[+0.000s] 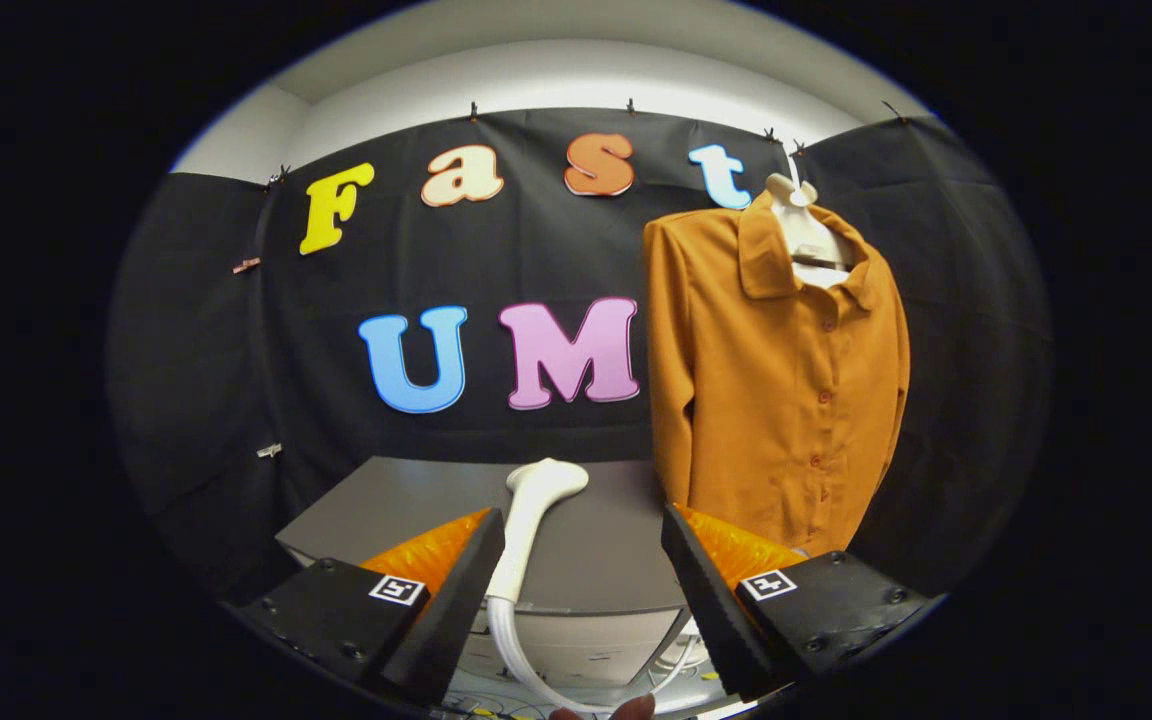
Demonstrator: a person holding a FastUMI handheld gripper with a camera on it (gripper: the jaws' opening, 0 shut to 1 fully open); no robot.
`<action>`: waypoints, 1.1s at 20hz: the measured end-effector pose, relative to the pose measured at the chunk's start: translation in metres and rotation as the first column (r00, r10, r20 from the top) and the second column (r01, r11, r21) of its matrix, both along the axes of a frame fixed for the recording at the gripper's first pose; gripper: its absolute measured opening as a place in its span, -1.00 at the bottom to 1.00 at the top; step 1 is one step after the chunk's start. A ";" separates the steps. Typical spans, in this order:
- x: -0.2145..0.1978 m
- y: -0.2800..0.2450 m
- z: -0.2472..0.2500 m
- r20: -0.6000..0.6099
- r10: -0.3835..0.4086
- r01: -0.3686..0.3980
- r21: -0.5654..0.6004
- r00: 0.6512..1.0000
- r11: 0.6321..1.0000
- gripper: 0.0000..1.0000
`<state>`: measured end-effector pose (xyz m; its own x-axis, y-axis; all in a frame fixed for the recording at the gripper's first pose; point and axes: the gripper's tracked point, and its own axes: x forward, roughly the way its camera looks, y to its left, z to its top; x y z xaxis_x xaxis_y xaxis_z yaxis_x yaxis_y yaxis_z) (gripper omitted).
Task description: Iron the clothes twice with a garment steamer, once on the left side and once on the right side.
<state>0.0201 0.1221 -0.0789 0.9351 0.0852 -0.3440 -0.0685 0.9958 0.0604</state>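
While the claw (583,560) stands wide apart in the lower middle of the frame, pressing on nothing, the white steamer head (534,510) lies on the grey worktop (386,500) in the gap between its two fingers, closer to the left finger (456,590) than to the right one. Its rounded head points up toward the centre of the frame, and its handle narrows down into a smooth white hose (511,650) that curves off the near edge of the worktop and loops low across the bottom of the frame. At the very bottom edge, just under that loop, a sliver of a fingertip (633,708) shows.

Right of centre hangs the orange shirt (776,380), facing forward on a white hanger (804,235) whose hook goes up toward the top right. The cloth looks soft and matte, with a folded collar, a row of small matching buttons down the front, and long sleeves falling straight at both sides. Its hem reaches down behind the right finger's tip, so the lowest part is hidden. Nothing stands between the steamer head and the shirt.

Black cloth (196,350) covers the booth wall behind, pinned by small clips along its top, with pale wall above it. Below the worktop edge, cables lie loosely on a light floor.
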 end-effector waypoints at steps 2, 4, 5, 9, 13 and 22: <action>0.008 0.020 -0.027 -0.106 0.022 -0.024 -0.014 0.994 1.000 0.97; 0.013 0.029 -0.063 -0.236 0.027 -0.042 -0.058 0.971 0.997 0.97; 0.017 0.037 -0.081 -0.290 0.036 -0.057 -0.061 0.956 0.997 0.97; 0.040 0.052 -0.127 -0.442 0.022 -0.055 -0.062 0.897 0.997 0.98; 0.039 0.055 -0.162 -0.542 -0.019 -0.041 -0.098 0.840 0.994 0.79; 0.039 0.070 -0.156 -0.428 0.112 -0.098 0.054 0.897 0.994 -0.58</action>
